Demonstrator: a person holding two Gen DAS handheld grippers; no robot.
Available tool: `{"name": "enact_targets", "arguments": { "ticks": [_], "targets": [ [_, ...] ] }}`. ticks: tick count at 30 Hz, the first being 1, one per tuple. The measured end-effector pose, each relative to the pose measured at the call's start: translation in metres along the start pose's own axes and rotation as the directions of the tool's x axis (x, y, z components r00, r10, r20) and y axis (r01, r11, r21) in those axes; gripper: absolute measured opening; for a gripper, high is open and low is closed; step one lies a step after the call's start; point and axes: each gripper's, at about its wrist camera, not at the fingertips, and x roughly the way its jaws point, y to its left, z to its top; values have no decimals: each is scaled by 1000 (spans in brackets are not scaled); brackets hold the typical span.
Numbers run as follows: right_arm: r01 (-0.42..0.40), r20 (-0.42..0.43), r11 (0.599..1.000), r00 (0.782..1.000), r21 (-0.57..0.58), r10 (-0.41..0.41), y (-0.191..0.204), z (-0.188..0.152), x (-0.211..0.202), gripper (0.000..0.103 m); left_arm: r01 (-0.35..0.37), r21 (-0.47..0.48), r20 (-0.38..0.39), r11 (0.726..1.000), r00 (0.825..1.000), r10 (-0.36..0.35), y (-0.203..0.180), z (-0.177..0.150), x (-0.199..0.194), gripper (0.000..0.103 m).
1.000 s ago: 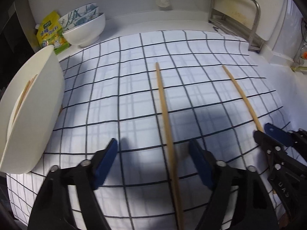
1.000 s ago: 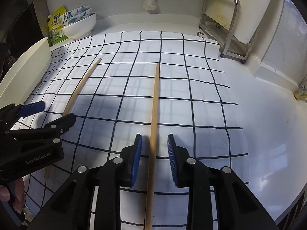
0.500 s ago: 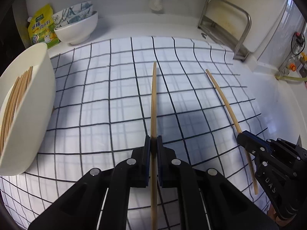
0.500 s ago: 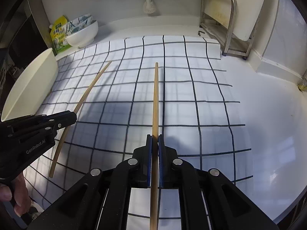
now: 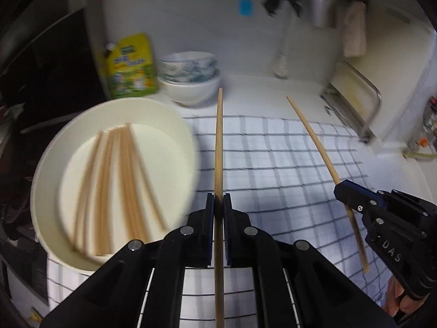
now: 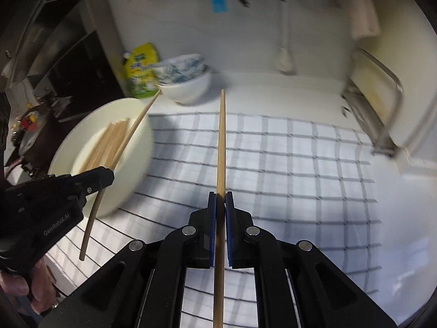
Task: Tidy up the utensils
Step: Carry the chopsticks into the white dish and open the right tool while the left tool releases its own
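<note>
My left gripper (image 5: 218, 199) is shut on a wooden chopstick (image 5: 218, 147) and holds it in the air, just right of a cream oval container (image 5: 49, 164) with several chopsticks (image 5: 117, 180) inside. My right gripper (image 6: 220, 198) is shut on another chopstick (image 6: 221, 142), also lifted above the checked cloth (image 6: 286, 169). In the left wrist view the right gripper (image 5: 344, 191) shows at the right with its chopstick (image 5: 314, 136). In the right wrist view the left gripper (image 6: 106, 176) shows at the left with its chopstick (image 6: 131, 134) over the container (image 6: 136, 158).
Stacked bowls (image 5: 191, 82) and a yellow-green pouch (image 5: 131, 68) stand at the back left by the wall. A metal rack (image 5: 355, 104) holding a board is at the back right. The white counter (image 6: 396, 232) lies right of the cloth.
Both grippers closed on their chopsticks and lifted them off the cloth. Both have moved up and towards the cream container, which now shows its inside.
</note>
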Motion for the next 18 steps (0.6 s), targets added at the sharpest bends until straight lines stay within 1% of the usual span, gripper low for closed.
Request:
{"name": "enact_targets", "arguments": {
  "ticks": [4,8,11,13,15,18],
  "targets": [
    [-59,18,996,998,-70,60,50,32,13,6,-64,-48,16,997,998,65,52,11,-14,7],
    [-119,20,986,992,-120,122,99,60,35,6,-117,-84,34,990,992,120,97,25,-18,7],
    [-142,11,978,989,-152,145,133,76,54,6,-135,-106,40,985,989,140,128,37,-12,7],
    [-150,-5,975,989,-164,151,154,85,70,6,-143,-110,39,984,988,148,140,42,-4,7],
    [-154,-23,973,988,-170,152,168,90,85,6,-147,-112,27,983,988,151,149,45,5,8],
    [-153,-62,974,988,-168,145,182,90,104,6,-141,-111,-14,984,990,140,161,44,24,8]
  ]
}}
